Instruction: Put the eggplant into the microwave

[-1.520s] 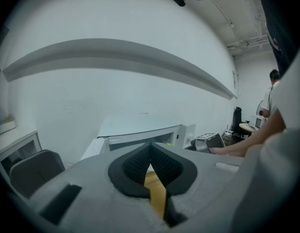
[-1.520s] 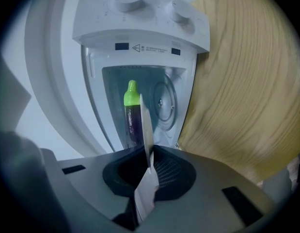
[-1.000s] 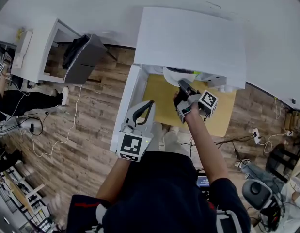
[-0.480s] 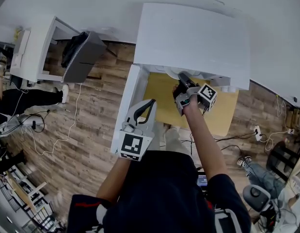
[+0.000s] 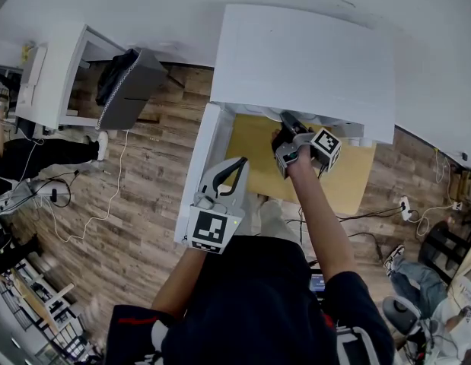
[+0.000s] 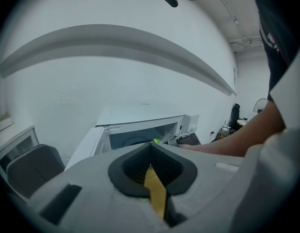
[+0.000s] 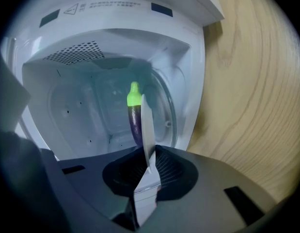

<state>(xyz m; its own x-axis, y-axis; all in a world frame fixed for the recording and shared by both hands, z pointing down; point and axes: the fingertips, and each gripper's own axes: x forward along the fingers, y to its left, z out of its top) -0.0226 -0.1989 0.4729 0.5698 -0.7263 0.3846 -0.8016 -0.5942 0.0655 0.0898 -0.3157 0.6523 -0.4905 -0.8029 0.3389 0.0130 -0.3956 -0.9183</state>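
The white microwave [image 5: 303,59] stands open on a wooden table [image 5: 349,177], its door [image 5: 201,154] swung out to the left. My right gripper [image 5: 287,126] reaches into the opening at the front edge. It is shut on a slim purple eggplant [image 7: 135,122] whose green cap [image 7: 134,95] points into the white cavity [image 7: 86,106], above the glass turntable [image 7: 162,106]. My left gripper [image 5: 224,179] hangs beside the open door, shut and holding nothing. From the left gripper view the microwave [image 6: 140,130] and the right gripper [image 6: 188,140] show ahead.
A white desk [image 5: 56,74] with a dark chair [image 5: 128,90] stands to the left on the wooden floor. Cables [image 5: 83,219] trail across the floor. A seated person's legs [image 5: 37,162] are at the far left.
My right gripper has moved a little forward and down into the microwave opening with the eggplant. The left gripper has stayed in place.
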